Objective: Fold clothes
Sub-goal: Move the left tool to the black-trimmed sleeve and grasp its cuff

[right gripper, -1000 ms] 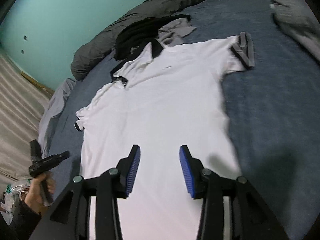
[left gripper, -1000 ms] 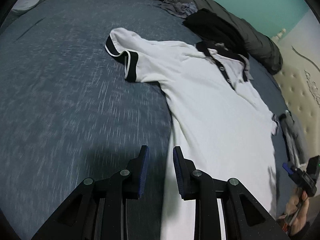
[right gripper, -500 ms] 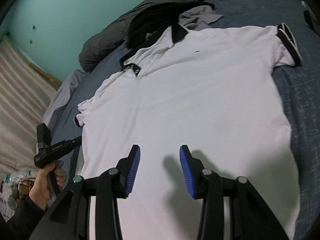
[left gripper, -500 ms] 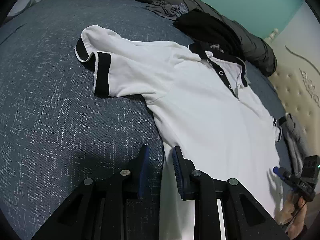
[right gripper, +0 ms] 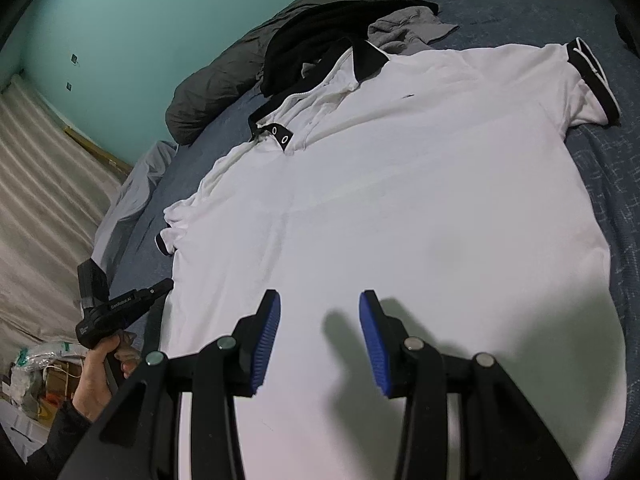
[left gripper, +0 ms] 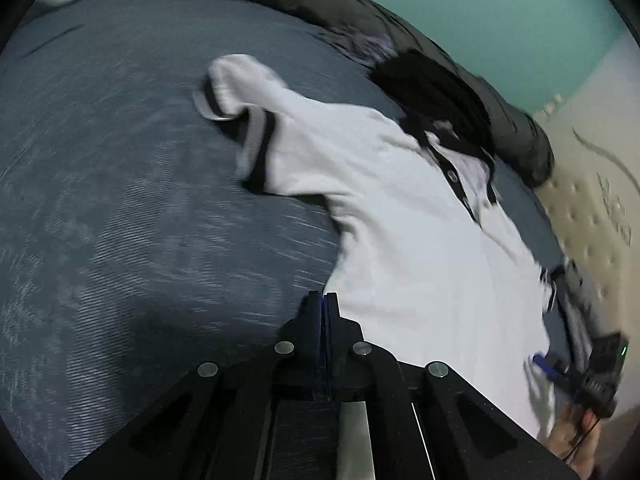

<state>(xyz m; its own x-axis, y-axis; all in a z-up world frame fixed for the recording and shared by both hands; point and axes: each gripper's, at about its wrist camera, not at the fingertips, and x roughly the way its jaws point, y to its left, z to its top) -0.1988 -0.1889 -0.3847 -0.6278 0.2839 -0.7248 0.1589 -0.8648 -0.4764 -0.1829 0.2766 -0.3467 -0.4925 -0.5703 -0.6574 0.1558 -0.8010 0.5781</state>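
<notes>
Since a second ago my left gripper (left gripper: 325, 300) has closed its fingers at the shirt's (right gripper: 400, 200) side edge near the hem, though I cannot tell if cloth is pinched between them. My right gripper (right gripper: 318, 336) hangs half open over the lower front, holding nothing. Spread face up on the bed (left gripper: 120, 200), collar (right gripper: 368, 62) toward the dark clothes (right gripper: 320, 36) and both sleeves out, the shirt has no fold in it yet, so I judge the whole job is ahead: sides in, then hem up.
</notes>
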